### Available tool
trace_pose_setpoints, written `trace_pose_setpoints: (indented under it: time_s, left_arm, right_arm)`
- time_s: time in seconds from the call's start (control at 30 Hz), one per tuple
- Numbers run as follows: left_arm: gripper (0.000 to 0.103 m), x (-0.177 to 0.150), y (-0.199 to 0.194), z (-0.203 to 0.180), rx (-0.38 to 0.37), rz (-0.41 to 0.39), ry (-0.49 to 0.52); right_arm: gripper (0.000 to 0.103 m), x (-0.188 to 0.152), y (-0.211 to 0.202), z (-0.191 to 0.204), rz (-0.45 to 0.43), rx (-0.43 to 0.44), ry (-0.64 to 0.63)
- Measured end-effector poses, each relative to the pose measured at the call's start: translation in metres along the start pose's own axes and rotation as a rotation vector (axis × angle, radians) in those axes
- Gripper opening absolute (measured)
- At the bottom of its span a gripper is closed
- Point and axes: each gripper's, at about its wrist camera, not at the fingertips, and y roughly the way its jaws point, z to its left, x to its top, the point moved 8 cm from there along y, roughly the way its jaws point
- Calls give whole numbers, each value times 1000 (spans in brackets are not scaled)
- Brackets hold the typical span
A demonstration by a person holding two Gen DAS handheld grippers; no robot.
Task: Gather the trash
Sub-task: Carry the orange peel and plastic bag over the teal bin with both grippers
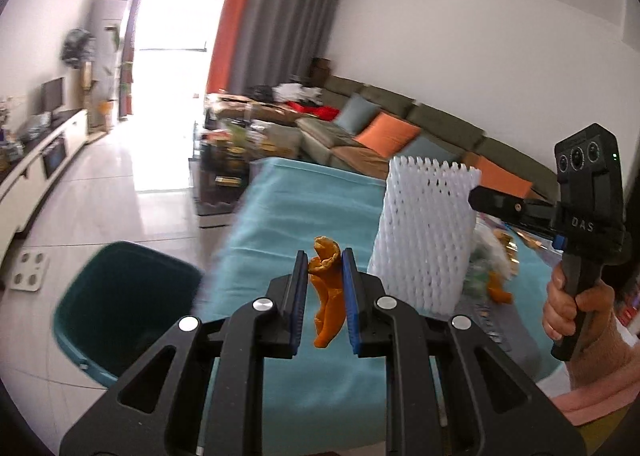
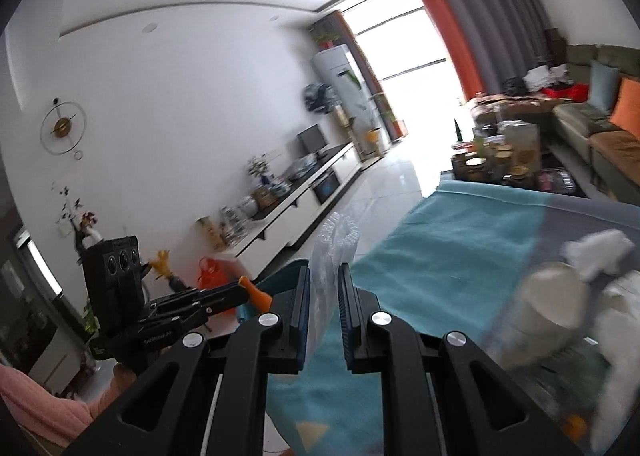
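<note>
- An orange peel (image 1: 326,288) is being gripped between the blue pads of the left gripper (image 1: 325,256); the jaws are closed on it, with the curled top of the peel sticking out above the fingertips and its lower end hanging below them.
- The peel is being held above the teal-covered table (image 1: 288,216), near the table's left edge as seen from the left wrist.
- A dark green trash bin (image 1: 120,296) is standing on the tiled floor just beside that left edge, open at the top.
- A white foam fruit net (image 1: 424,232) is being clamped by the right gripper (image 1: 474,196); in the left wrist view it is being carried upright over the table, to the right of the peel.
- In the right wrist view the net (image 2: 332,248) is being seen as a pale, blurred sleeve between the closed-in pads of the right gripper (image 2: 324,272).
- The right gripper's handle is being grasped by a hand (image 1: 568,308) with a pink sleeve (image 1: 596,396).
- More litter is lying toward the table's right side: a second orange peel (image 1: 498,288) and crumpled wrappers (image 1: 488,252), all blurred.
- A pale bottle (image 2: 548,304) and white crumpled paper (image 2: 596,248) are being shown blurred at the right of the right wrist view.
</note>
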Motion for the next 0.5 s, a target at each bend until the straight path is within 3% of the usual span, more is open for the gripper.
trace_pose_setpoints:
  time_s: [0.23,0.5]
  left_arm:
    - [17,11,-13,67,138,-12,-44]
    - [17,10,-16,131,243,7,-109]
  right_arm:
    - [12,13,60,26,56,61,-30]
    - [12,14,123,41,131,90,-21]
